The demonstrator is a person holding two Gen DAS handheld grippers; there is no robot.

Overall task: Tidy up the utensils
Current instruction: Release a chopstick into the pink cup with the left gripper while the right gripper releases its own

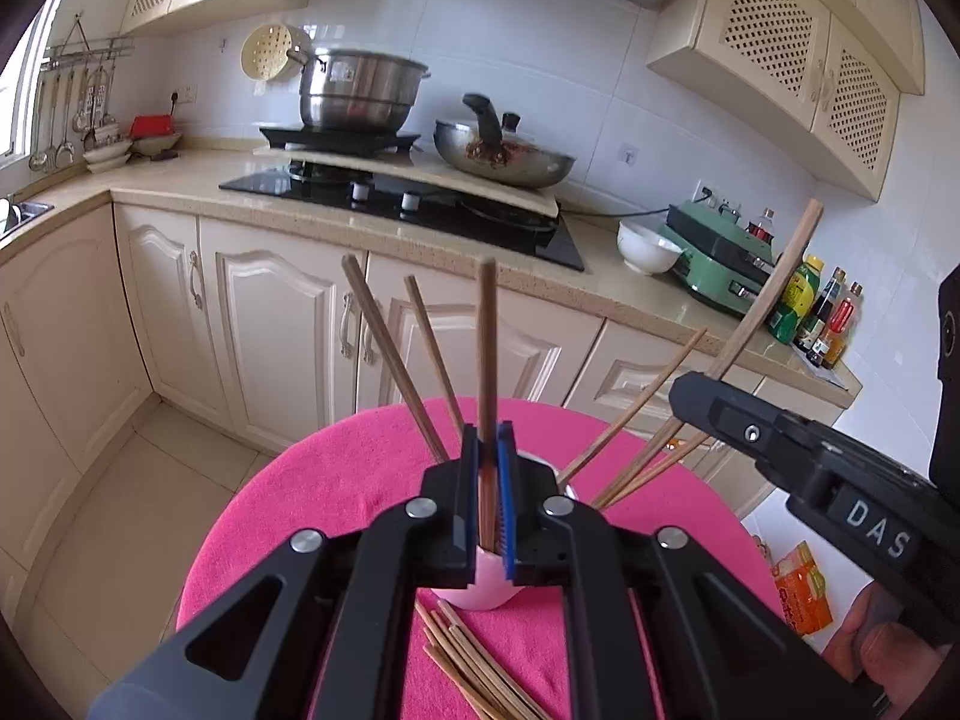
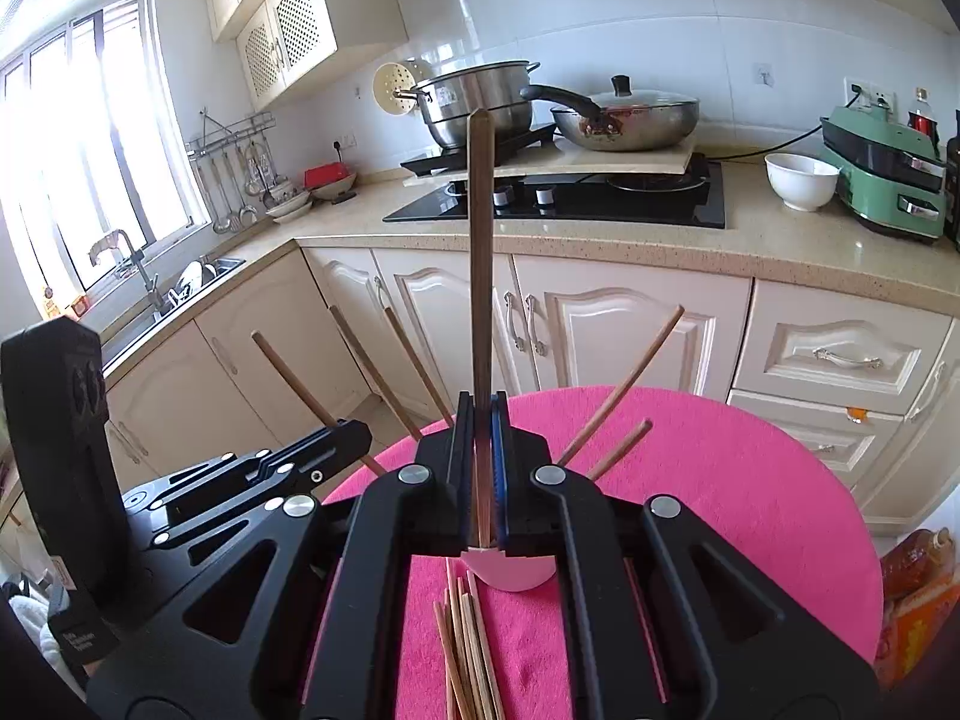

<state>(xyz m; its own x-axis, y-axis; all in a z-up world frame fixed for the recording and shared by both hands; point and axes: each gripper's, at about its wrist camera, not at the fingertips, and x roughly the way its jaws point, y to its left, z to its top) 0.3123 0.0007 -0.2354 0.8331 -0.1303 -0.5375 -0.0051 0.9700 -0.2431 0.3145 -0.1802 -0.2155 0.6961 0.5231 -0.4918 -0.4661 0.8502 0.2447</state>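
While a cream-cupboarded kitchen fills the background, with a speckled stone worktop carrying a steel pot (image 1: 359,90) and a lidded pan (image 1: 501,157), the work sits nearer on a round counter (image 1: 336,480) covered in fuzzy bright-pink cloth. At its middle stands a small white cup (image 1: 480,591), smooth and rounded, glossy like ceramic, mostly hidden behind the tools. Several slim wooden chopsticks (image 1: 630,423) already lean out of it in a loose fan, so the tidying looks partly done. A pile of loose chopsticks (image 2: 465,648), pale, thin and straight, lies flat on the cloth just in front of the cup and is yet to be gathered. The left gripper (image 1: 489,438), black with blue ribbed pads, has its jaws nearly closed, pinching one upright brown chopstick (image 1: 487,354) right over the cup. The right gripper (image 2: 480,414) does the same, jaws clamped on a darker upright chopstick (image 2: 480,252) above the cup's rim. Both sticks appear ready to be dropped in.
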